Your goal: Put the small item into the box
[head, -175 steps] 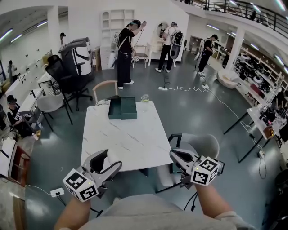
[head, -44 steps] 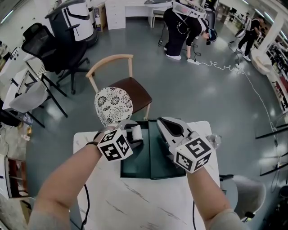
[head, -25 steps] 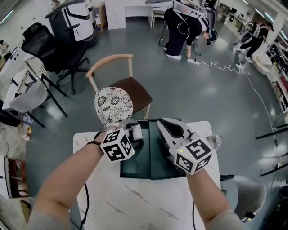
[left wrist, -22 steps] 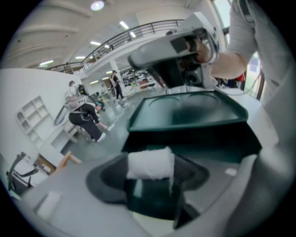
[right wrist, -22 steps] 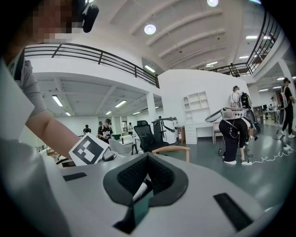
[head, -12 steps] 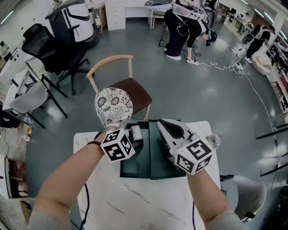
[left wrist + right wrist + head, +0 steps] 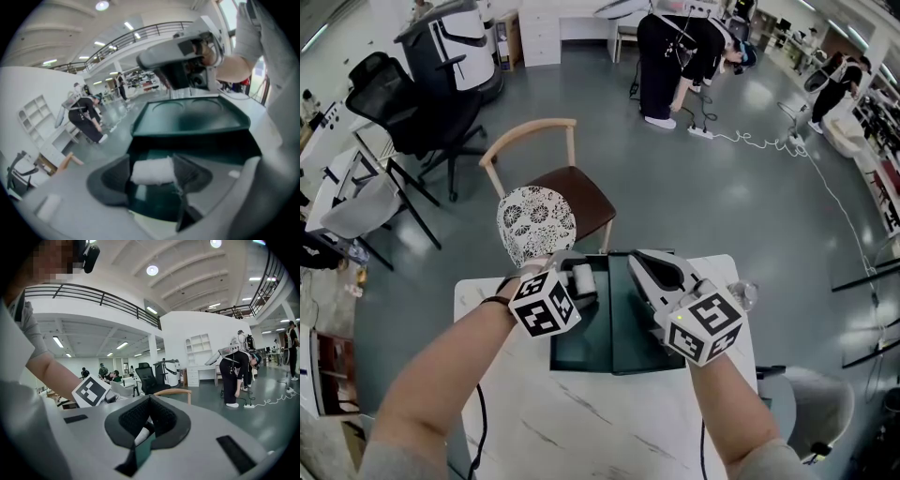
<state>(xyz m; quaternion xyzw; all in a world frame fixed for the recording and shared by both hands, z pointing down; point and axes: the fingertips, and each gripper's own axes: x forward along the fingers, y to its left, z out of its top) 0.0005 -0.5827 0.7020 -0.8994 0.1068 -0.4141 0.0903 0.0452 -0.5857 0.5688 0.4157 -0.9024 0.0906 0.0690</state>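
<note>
A small white roll [image 7: 582, 277] sits pinched between the jaws of my left gripper [image 7: 581, 278], just above the far left corner of the dark green box [image 7: 579, 345]. In the left gripper view the roll [image 7: 152, 171] spans my left gripper [image 7: 153, 174] over the box's open base [image 7: 157, 202], and the lid [image 7: 187, 119] lies open beyond it. My right gripper [image 7: 637, 259] hovers over the box's middle, beside the left one; its tips meet with nothing held [image 7: 149, 401]. It also shows above the lid's far end as the right gripper [image 7: 183, 51].
The box rests at the far edge of a white marble table [image 7: 609, 427]. A lacy white object [image 7: 536, 223] and a wooden chair [image 7: 551, 178] stand just beyond. A clear glass object [image 7: 741, 295] sits at the table's right corner. An office chair [image 7: 403, 103] and people stand farther off.
Seven seconds ago both grippers hung by the table's near edge. Over the last two seconds both stay almost still above the box, the roll still held. A person behind has shifted.
</note>
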